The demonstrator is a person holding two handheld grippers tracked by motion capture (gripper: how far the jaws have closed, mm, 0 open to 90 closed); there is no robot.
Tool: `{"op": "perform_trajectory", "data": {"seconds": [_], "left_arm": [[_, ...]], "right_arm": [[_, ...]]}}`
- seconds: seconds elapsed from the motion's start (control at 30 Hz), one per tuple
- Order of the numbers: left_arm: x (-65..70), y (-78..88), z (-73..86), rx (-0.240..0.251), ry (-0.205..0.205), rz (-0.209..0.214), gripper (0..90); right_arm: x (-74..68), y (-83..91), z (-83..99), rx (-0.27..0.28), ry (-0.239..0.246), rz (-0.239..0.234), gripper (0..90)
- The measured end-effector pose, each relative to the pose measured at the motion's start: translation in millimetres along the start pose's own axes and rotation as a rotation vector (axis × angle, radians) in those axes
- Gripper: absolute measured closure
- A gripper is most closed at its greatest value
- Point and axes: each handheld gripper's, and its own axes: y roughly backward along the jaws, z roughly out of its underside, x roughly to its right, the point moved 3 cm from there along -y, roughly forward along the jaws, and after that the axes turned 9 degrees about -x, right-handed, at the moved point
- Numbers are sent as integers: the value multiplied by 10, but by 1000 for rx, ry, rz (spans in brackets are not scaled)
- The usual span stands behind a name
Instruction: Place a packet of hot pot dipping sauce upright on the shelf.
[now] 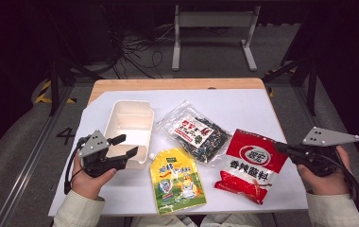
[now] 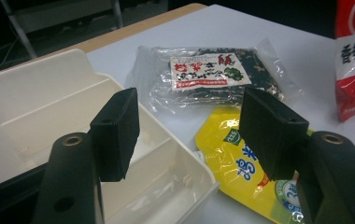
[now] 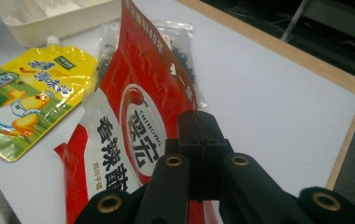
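A red sauce packet (image 1: 251, 163) lies at the table's right, its right edge raised off the sheet. My right gripper (image 1: 280, 147) is shut on that edge; in the right gripper view the closed jaws (image 3: 196, 128) pinch the red packet (image 3: 138, 107). My left gripper (image 1: 124, 145) stands open at the near right corner of a white divided container (image 1: 129, 124). In the left gripper view its jaws (image 2: 193, 130) straddle that corner of the container (image 2: 35, 107), with one pad (image 2: 117, 130) over the inside and the other above a yellow spout pouch (image 2: 241, 158); neither pad touches.
The yellow pouch (image 1: 175, 182) lies flat at the front middle. A clear bag of dark seaweed (image 1: 196, 132) sits behind it, between the container and the red packet. A white sheet (image 1: 243, 104) covers the wooden table; dark floor, cables and a stand lie beyond.
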Motion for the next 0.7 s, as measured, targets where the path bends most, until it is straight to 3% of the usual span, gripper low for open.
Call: {"op": "perform_trajectory", "data": {"seconds": [0.17, 0.47, 0.7], "left_arm": [[12, -27, 9, -13, -6, 18, 401], [22, -42, 1, -8, -10, 43, 422], [47, -75, -19, -12, -15, 65, 421]], "right_arm": [[-80, 87, -71, 25, 33, -3, 899], [-182, 219, -174, 80, 64, -57, 899], [-159, 260, -230, 98, 69, -43, 899]]}}
